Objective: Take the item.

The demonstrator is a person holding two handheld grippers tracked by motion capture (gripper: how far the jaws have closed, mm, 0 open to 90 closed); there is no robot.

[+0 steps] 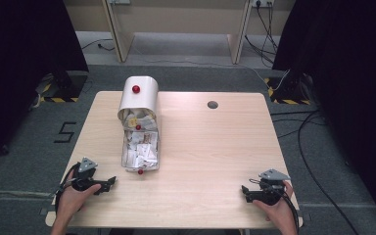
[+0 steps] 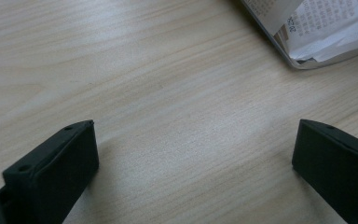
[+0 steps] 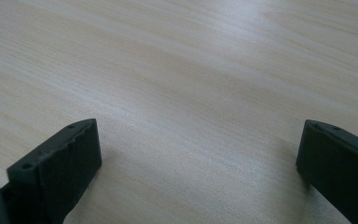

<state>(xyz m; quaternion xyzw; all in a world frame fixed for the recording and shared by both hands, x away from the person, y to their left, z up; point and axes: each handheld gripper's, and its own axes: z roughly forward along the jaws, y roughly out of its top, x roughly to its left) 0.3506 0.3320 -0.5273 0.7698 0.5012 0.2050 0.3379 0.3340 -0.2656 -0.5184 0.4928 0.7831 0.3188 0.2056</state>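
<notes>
A cream metal box with a red knob lies on the left half of the wooden table. Its open front part is stuffed with crumpled paper slips, and a second red knob sits at its near end. My left gripper rests near the table's front left corner, open, with nothing between its jaws. In the left gripper view the left gripper hovers over bare wood, with the box's corner and printed slips at the top right. My right gripper is open over bare wood at the front right.
A round cable hole sits in the table's far middle. Dark curtains flank both sides, and cables run over the floor to the right. Wide bare tabletop lies between the two grippers and to the right of the box.
</notes>
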